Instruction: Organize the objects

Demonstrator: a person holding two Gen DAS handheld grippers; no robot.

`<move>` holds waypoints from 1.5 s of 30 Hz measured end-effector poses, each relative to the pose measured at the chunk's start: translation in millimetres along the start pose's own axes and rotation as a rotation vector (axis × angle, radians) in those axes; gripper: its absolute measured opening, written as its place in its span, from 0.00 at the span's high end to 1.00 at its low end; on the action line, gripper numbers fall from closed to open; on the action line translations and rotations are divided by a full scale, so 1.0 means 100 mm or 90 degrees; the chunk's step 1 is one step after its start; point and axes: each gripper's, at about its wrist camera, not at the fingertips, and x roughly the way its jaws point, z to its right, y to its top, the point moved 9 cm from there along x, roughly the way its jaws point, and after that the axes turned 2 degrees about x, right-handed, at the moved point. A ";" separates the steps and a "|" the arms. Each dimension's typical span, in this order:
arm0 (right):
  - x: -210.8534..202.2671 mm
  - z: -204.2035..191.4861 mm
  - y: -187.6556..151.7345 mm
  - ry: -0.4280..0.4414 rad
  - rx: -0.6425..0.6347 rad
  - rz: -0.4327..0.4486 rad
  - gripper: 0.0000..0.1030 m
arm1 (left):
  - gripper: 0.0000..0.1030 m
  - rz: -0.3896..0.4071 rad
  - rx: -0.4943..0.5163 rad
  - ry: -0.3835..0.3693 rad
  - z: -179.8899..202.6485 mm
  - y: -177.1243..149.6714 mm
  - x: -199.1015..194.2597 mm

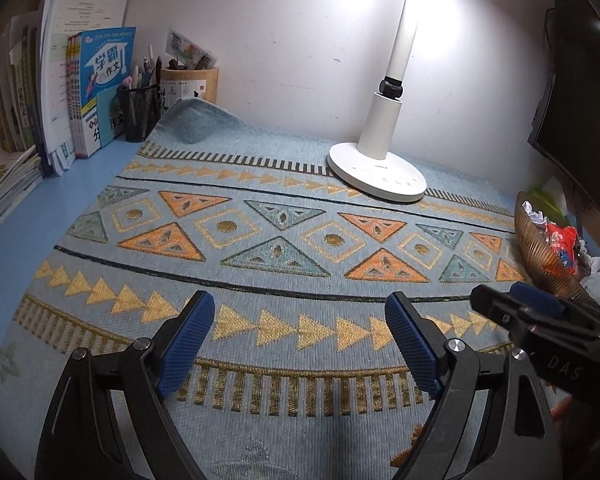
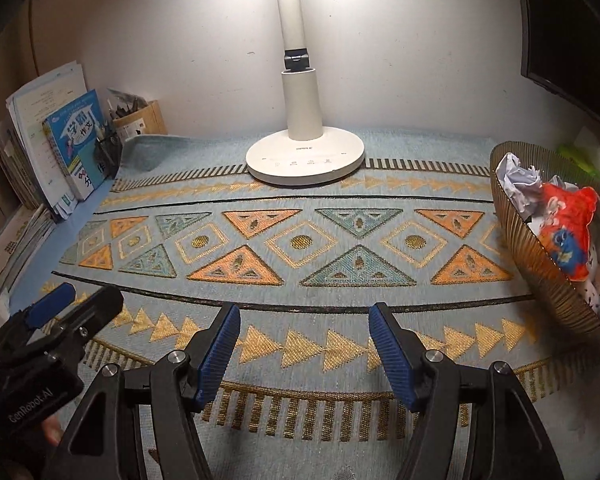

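Both pairs of jaws stand spread and hold nothing: the left gripper and the right gripper hover side by side above the near part of the patterned mat, with bare mat between their blue pads.

Going left to right in the left wrist view, a row of books stands at about 10 o'clock against the wall. Just beside it are a black mesh pen cup and a tan holder behind it. The mat's far corner is curled up against those holders. A white desk lamp stands at 1 o'clock on the mat's far edge. At 3 o'clock sits a ribbed brown bowl, which holds crumpled paper and a red wrapper.

As far as these views show, no loose item is left on the open mat, so the sorting looks nearly or fully done. The curled corner seems the only thing still out of order.

If that is the next step, the left gripper is the nearer one. It should go forward toward 11 o'clock with its jaws kept wide. It should pinch only the cloth edge and draw it flat toward the near side, away from the pen cup. A hard tug could tip the cup or shift the lamp, which rests on the same mat.
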 end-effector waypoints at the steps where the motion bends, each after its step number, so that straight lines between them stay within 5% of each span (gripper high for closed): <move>1: 0.00 0.02 0.00 -0.003 0.003 0.002 0.36 | 0.16 0.012 0.000 0.004 0.01 0.03 -0.01; 7: -0.01 0.11 0.03 -0.006 0.027 0.010 0.17 | 0.07 0.014 0.014 0.014 0.04 0.02 0.01; 19: 0.04 0.08 -0.01 -0.042 0.007 -0.008 0.15 | 0.06 -0.037 0.010 0.021 0.03 -0.06 0.14; 45: 0.09 0.09 -0.07 -0.032 0.023 -0.037 0.10 | 0.05 -0.054 0.014 0.031 0.01 -0.09 0.17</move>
